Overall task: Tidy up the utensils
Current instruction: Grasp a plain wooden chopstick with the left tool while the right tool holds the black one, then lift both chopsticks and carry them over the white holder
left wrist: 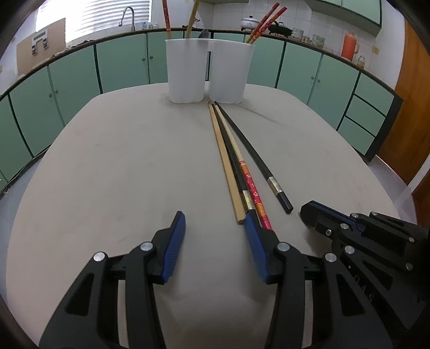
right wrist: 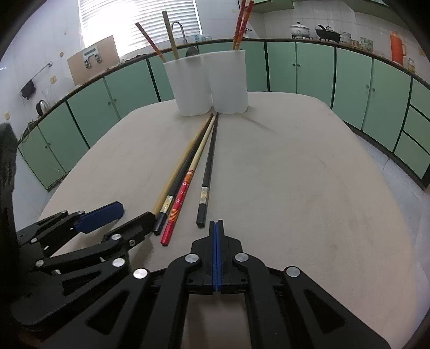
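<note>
A kitchen with green cabinets (left wrist: 121, 61) and a tiled wall rings a pale beige desk (left wrist: 121, 174) in the left wrist view. At the desk's far edge stands a white two-part holder (left wrist: 209, 72) with chopsticks and a spoon sticking up out of it. Four chopsticks lie on the desk, their thin tips gathered just before the holder: a plain wooden chopstick (left wrist: 225, 163), a black chopstick with a metal band (left wrist: 235, 171) touching it, a red patterned chopstick (left wrist: 248, 180) beside that, and a second black chopstick (left wrist: 252, 150) angled a little apart to the right. The left gripper (left wrist: 215, 217) has its jaws spread, nothing between them; its right finger (left wrist: 255, 241) covers the near ends of the banded black and red sticks. The right gripper (left wrist: 309, 212) lies low near the second black chopstick's butt end.

In the right wrist view the same cabinets (right wrist: 314, 69), a window blind (right wrist: 139, 24) and a faucet (right wrist: 178, 28) sit behind the holder (right wrist: 212, 83). The right gripper (right wrist: 216, 222) has its jaws pressed together, empty, just short of the second black chopstick (right wrist: 208, 171). The left gripper (right wrist: 134, 212) comes in from the left, its near finger touching the butt ends of the wooden chopstick (right wrist: 177, 169) and the banded black one (right wrist: 174, 188), with the red patterned chopstick (right wrist: 182, 190) lying free beside them.
</note>
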Demonstrator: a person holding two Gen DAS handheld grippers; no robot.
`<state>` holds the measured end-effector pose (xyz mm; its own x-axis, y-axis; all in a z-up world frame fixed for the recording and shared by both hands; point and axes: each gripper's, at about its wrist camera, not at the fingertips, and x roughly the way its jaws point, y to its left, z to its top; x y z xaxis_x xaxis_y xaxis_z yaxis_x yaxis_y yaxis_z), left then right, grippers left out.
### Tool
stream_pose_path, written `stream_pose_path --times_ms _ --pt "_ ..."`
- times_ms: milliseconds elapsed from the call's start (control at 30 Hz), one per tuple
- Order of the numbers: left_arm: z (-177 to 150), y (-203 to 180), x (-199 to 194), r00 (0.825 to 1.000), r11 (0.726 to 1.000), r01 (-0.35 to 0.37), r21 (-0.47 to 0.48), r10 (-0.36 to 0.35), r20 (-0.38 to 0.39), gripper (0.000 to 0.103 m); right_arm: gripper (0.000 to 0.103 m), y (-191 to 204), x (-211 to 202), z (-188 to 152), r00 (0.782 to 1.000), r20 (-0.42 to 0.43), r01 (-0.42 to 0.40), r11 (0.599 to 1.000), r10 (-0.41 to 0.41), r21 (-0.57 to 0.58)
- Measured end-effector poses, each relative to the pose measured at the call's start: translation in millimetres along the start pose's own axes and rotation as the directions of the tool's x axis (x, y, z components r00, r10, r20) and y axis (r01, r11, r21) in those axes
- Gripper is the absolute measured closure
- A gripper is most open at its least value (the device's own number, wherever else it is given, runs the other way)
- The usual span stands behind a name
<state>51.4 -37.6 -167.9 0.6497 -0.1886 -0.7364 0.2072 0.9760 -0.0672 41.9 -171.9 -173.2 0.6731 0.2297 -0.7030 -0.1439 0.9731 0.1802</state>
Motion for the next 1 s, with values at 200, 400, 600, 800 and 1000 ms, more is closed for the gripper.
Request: stream_pose_path --times_ms 200,400,600,800,1000 --pt "2.3 -4.6 3.5 1.0 1.0 -0.012 -0.005 0.012 -0.009 0.065 0.103 -0.3 -0.4 0.4 1.0 0.003 0.0 1.0 0.0 -0.001" --pt "3.9 -6.1 5.8 1.0 0.999 -0.005 -0.034 0.005 -0.008 0.095 0.103 0.8 -1.6 0.9 1.0 0.005 -0.007 1.0 0.007 -0.013" --pt "2.7 13.1 2.4 1.0 0.991 -0.001 -0.134 0.002 0.007 0.097 0.097 5.9 -1.7 0.3 0.999 0.0 -0.047 0.998 0.047 -0.042" --pt "1.6 17.9 1.0 1.0 0.99 -0.001 -0.14 0.002 0.009 0.097 0.088 11.1 2.9 2.1 0.999 -0.018 -0.053 0.997 0.052 -0.058" --pt "2.1 18.4 2.7 1.0 0.99 0.006 -0.139 -0.006 0.002 0.096 0.088 9.8 9.3 7.9 0.998 -0.036 -0.052 0.998 0.051 -0.046"
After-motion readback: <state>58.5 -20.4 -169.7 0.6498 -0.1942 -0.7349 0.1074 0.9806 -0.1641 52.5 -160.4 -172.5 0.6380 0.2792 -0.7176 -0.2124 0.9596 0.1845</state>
